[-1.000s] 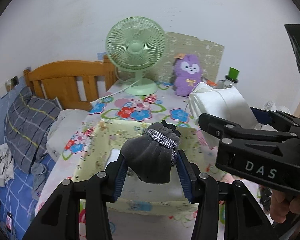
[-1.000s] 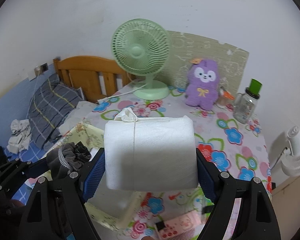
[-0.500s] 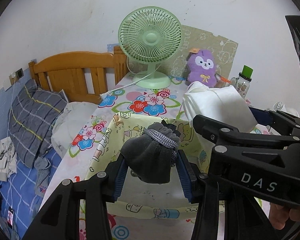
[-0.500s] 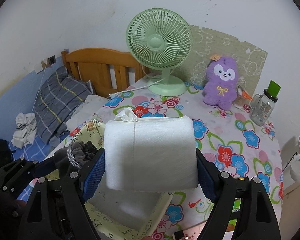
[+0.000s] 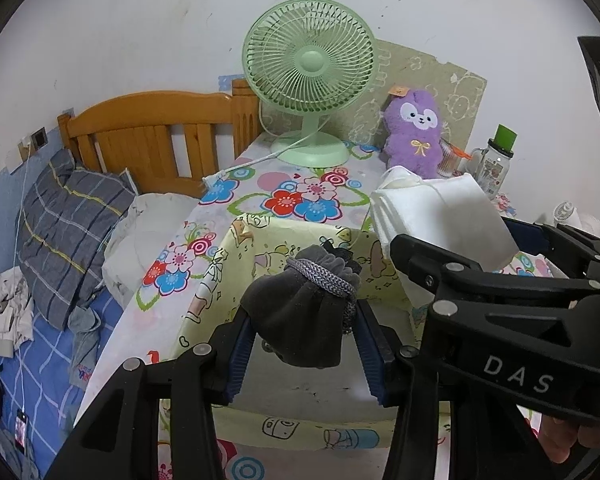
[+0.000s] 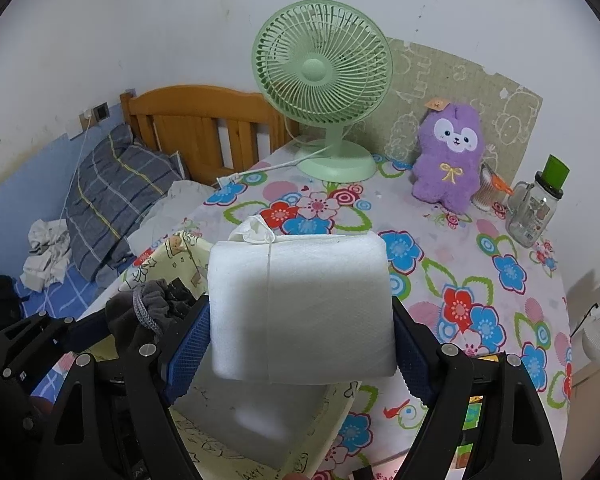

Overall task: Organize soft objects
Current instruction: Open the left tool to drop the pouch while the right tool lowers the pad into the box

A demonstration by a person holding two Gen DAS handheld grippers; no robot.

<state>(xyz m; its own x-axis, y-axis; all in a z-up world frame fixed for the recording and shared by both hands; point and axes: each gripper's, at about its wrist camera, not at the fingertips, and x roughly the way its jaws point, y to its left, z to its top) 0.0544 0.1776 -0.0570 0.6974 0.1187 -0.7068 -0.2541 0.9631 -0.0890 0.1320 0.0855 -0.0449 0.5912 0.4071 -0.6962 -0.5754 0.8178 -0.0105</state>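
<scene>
Transport grip: left gripper (image 5: 304, 344) fingers pinch the grey pouch (image 5: 304, 312) and right gripper (image 6: 302, 344) fingers clamp the white foam bundle (image 6: 300, 308), both over the yellow fabric bin (image 5: 236, 280) on the counter (image 6: 460, 264), presumably for deposit.

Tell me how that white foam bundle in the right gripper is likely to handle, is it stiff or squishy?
The white foam bundle is probably squishy and light: it looks like folded foam sheet. The right gripper holds it by its sides without visible sag. A thin string ties it, so the layers likely stay together.

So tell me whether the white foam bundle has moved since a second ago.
Yes. In the right wrist view the white foam bundle advanced toward the green fan, farther over the yellow fabric box.
</scene>
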